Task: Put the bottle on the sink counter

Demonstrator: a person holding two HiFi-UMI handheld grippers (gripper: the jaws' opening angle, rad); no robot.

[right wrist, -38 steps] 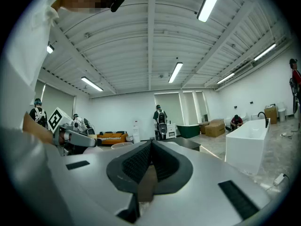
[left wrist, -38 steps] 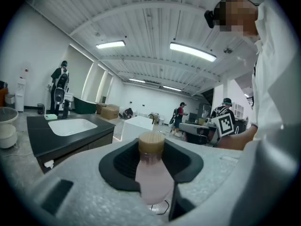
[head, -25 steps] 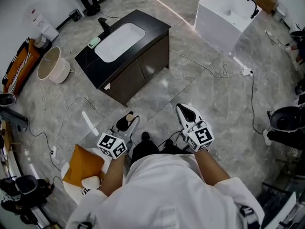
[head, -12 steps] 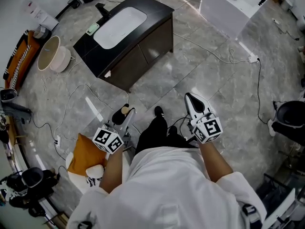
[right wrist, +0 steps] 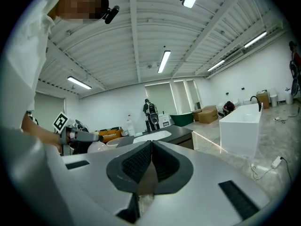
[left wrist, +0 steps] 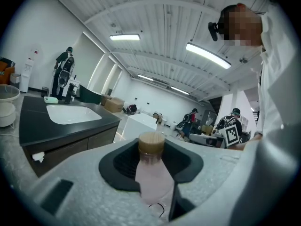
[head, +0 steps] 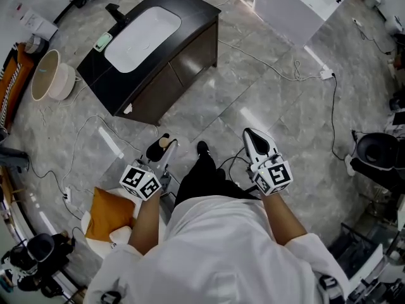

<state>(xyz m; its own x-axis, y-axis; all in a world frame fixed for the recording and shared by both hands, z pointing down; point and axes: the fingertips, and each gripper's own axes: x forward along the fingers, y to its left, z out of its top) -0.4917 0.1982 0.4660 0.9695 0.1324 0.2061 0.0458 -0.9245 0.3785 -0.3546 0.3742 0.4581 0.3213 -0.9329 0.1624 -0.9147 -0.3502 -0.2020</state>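
Dark sink counter (head: 196, 11) standing far left on grey floor, well apart from person. White tub (head: 297, 8) sitting far right. Left gripper (head: 159, 152) hovering near left, jaws clamping upright pink bottle (left wrist: 153, 173), tan cap showing above pads. Bottle not yet on counter. Right gripper (head: 252, 139) hanging near right, jaws pressing together, gripping nothing.

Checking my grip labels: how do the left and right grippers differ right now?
The left gripper is shut on a pale pink bottle with a tan cap; the right gripper holds nothing. The left gripper's jaws stand apart around the bottle; the right gripper's jaws meet. Both are pale grey and point forward.
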